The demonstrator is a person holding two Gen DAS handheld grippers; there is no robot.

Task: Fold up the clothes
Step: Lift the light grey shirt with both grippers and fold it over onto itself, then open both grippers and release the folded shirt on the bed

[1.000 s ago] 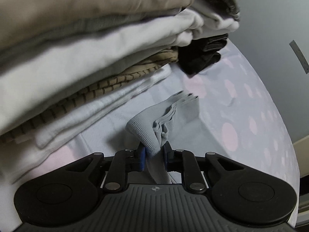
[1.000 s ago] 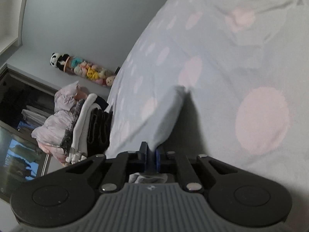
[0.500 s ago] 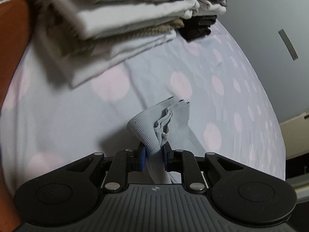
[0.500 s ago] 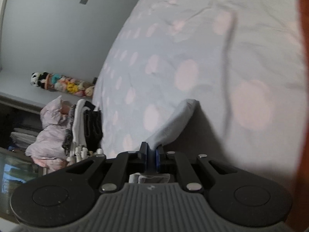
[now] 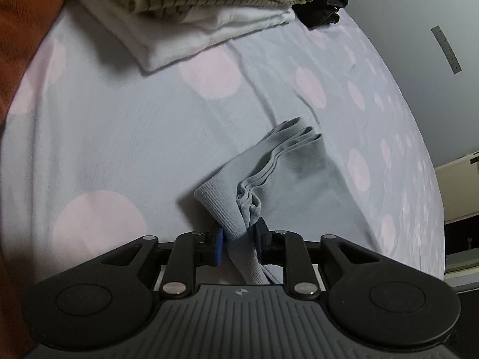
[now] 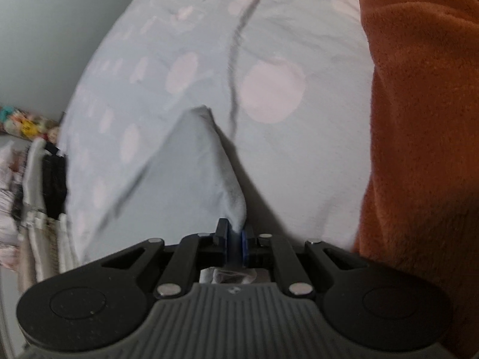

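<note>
A pale grey-blue garment (image 5: pixel 278 176) with a ribbed hem hangs in folds over the bed. My left gripper (image 5: pixel 238 243) is shut on its bunched ribbed edge. The same garment shows in the right wrist view (image 6: pixel 191 176) as a smooth fold rising to a point. My right gripper (image 6: pixel 235 240) is shut on its lower corner. Both grippers hold the cloth just above the sheet.
The bed has a pale blue sheet with pink dots (image 5: pixel 125 137). A stack of folded clothes (image 5: pixel 209 9) lies at the far end, with a black item (image 5: pixel 323 9) beside it. An orange fleece blanket (image 6: pixel 419 119) fills the right side. Soft toys (image 6: pixel 27 124) line a shelf.
Both grippers have pulled back from the folded stack with the garment, so the stack now sits farther away. The orange blanket has come into view on both sides.
</note>
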